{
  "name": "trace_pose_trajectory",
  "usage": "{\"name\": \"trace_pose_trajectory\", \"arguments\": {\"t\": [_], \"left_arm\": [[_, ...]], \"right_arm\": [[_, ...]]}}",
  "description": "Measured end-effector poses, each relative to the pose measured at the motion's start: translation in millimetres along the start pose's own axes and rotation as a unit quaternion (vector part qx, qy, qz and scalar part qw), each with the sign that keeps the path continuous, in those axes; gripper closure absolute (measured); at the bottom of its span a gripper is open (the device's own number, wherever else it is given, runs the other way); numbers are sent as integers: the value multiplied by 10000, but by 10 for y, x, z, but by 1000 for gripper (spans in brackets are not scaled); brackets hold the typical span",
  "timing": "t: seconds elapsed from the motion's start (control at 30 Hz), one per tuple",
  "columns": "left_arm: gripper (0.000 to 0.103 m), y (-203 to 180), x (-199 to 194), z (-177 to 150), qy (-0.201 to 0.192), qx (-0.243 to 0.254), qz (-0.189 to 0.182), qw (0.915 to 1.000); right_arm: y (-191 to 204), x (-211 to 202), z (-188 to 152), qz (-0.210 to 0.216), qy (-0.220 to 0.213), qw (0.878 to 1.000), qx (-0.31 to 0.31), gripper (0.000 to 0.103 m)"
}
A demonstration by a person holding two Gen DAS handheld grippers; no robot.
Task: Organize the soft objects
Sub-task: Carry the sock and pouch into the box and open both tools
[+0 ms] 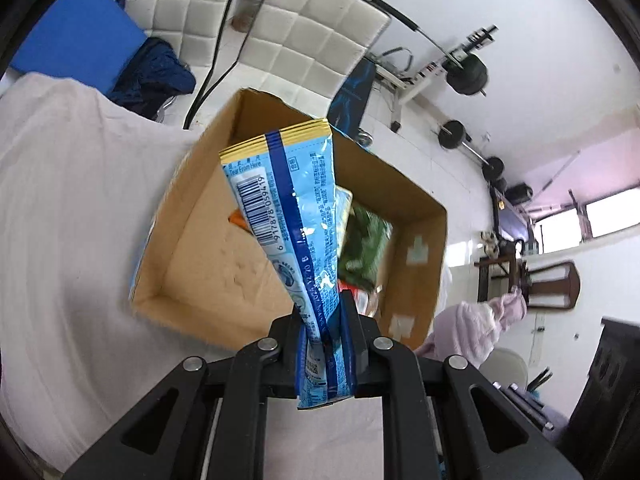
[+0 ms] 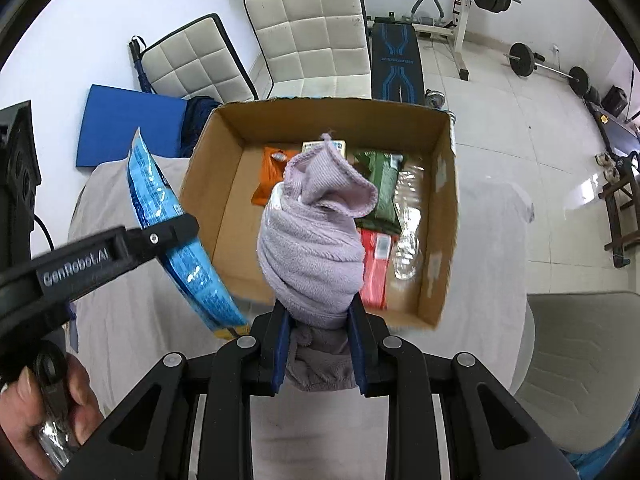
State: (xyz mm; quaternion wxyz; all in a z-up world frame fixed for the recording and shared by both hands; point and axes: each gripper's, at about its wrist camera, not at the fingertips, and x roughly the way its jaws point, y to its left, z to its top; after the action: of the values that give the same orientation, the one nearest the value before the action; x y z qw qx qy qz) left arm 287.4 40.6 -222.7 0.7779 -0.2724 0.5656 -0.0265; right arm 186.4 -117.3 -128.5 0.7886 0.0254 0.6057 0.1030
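Observation:
My left gripper (image 1: 322,316) is shut on a blue snack packet (image 1: 288,208) and holds it upright above the near left edge of an open cardboard box (image 1: 192,200). From the right wrist the left gripper (image 2: 176,232) and the blue snack packet (image 2: 160,200) show just left of the cardboard box (image 2: 224,168). My right gripper (image 2: 320,320) is shut on a rolled lilac towel (image 2: 316,232) held over the box's near side. The towel also shows at the right of the left wrist view (image 1: 480,328).
In the box lie an orange packet (image 2: 270,176), a green packet (image 2: 380,188), a red packet (image 2: 376,268) and a clear plastic bottle (image 2: 408,220). The box stands on a table with a pale cloth (image 2: 132,312). White chairs (image 2: 316,40), a blue mat (image 2: 124,124) and gym weights stand behind.

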Motion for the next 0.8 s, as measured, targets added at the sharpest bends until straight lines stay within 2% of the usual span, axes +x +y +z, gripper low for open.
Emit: {"name": "trace_pose_trajectory", "arguments": {"t": [0.13,0.33,0.57,0.8], "left_arm": [[91,138,219,238,99,-230,67,9997],[91,335,634,386,369,-464,293,9978],[91,435,1021,376,689,-415,647,9947],[90,492,1176,351,832,-398,750,9929]], "right_arm": [[27,354,280,-4,211,9998,-4,76],[17,1015,490,-10,632,9980,12,76],[20,1554,483,2,1011,9949,-46,76],[31,1856,453,69,1246,9921,-136,75]]}}
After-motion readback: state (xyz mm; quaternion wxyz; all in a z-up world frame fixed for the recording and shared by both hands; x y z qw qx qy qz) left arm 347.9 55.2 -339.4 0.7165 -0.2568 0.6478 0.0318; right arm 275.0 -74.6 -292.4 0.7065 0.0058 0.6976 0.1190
